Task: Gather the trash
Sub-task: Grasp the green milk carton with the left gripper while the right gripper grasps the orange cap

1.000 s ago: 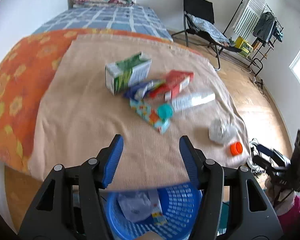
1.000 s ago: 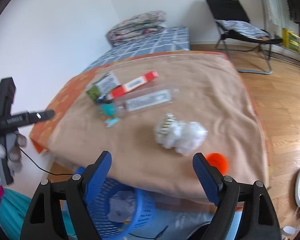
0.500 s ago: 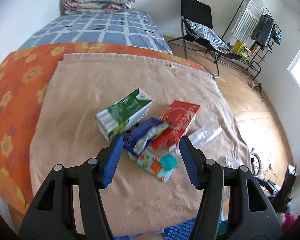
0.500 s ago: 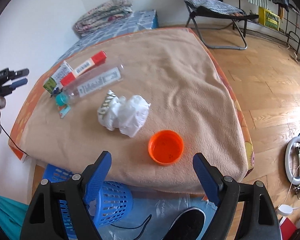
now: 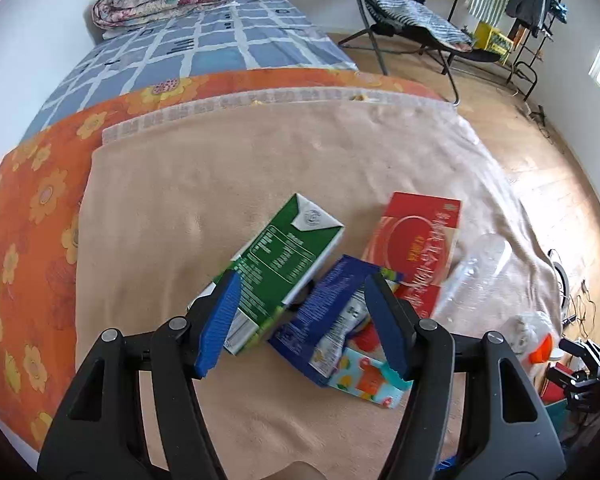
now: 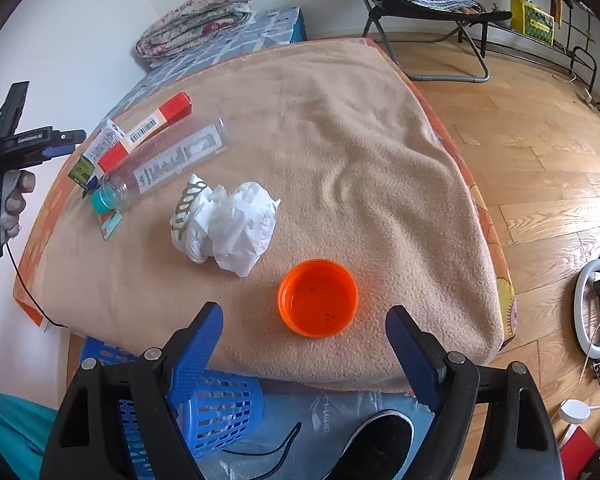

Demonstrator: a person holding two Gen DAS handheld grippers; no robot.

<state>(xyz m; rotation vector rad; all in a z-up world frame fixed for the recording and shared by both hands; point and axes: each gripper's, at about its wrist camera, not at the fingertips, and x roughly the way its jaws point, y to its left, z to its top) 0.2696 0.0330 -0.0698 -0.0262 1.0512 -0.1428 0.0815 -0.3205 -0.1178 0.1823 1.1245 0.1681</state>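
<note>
Fingers [image 5: 216,320] of the left gripper [image 5: 302,320], spread and empty, have advanced since the earlier frame; we see them straddling the green carton [image 5: 278,268] and blue wrapper [image 5: 326,316] at frame centre. The right gripper [image 6: 302,356], likewise released, now hovers nearer the orange cap [image 6: 318,298]. The blue basket [image 6: 216,412], lower left, shows no discernible contents.

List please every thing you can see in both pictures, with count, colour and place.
carton: 1, green and white, on the beige blanket
flat box: 1, red, right of carton
wrapper: 1, dark blue, against carton
patterned packet: 1, light blue, under wrapper
plastic bottle: 1, clear, teal cap, beside flat box
crumpled paper: 1, white, mid-blanket
lid: 1, orange, near blanket edge
basket: 1, blue, on floor
left hand-held gripper: open, over the pile
right hand-held gripper: open, near lid
</note>
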